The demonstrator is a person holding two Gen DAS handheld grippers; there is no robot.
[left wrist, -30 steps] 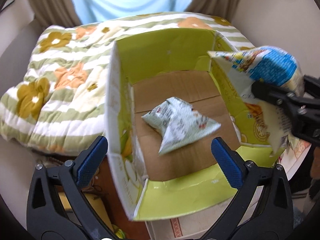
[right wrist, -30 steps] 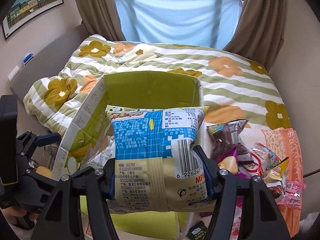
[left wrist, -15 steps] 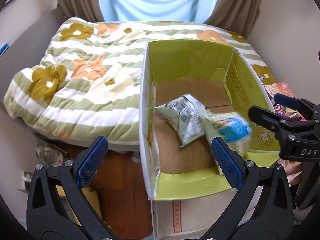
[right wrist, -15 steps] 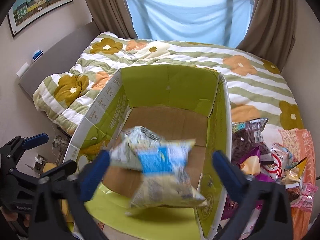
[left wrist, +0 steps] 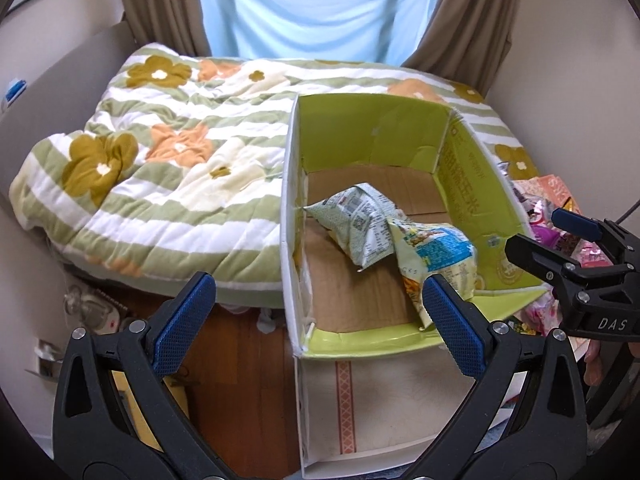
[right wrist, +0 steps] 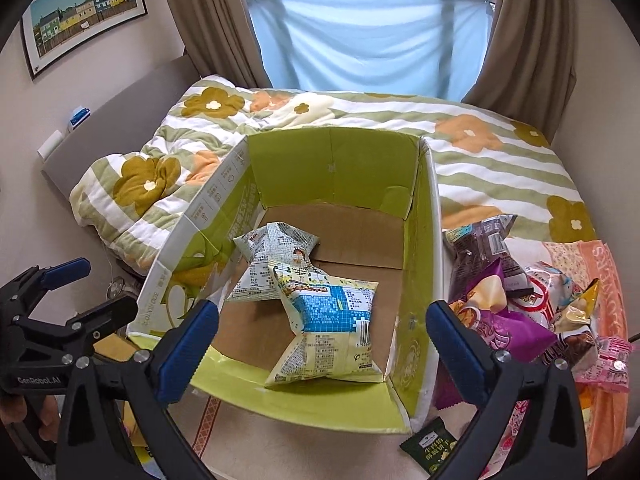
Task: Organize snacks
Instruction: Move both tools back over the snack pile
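Dropped from the now wide-open right gripper (right wrist: 322,342), the blue-and-yellow bag (right wrist: 332,330) lies flat in the box (right wrist: 420,264), long axis toward the gripper.

box (right wrist: 420,264): cardboard, matt brown floor, smooth green-printed walls
snack bags (right wrist: 332,320): crinkled glossy plastic film
quilt (left wrist: 160,168): soft quilted cloth
floor (left wrist: 244,380): glossy wood
claw pads (right wrist: 188,344): textured blue rubber

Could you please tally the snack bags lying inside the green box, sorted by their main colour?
Pale green bag with black print: 1
Blue-and-yellow bag: 1
Total inside the green box: 2
The blue-and-yellow bag partly overlaps the pale green one. The pile of snacks outside the box, to its right, is not counted.
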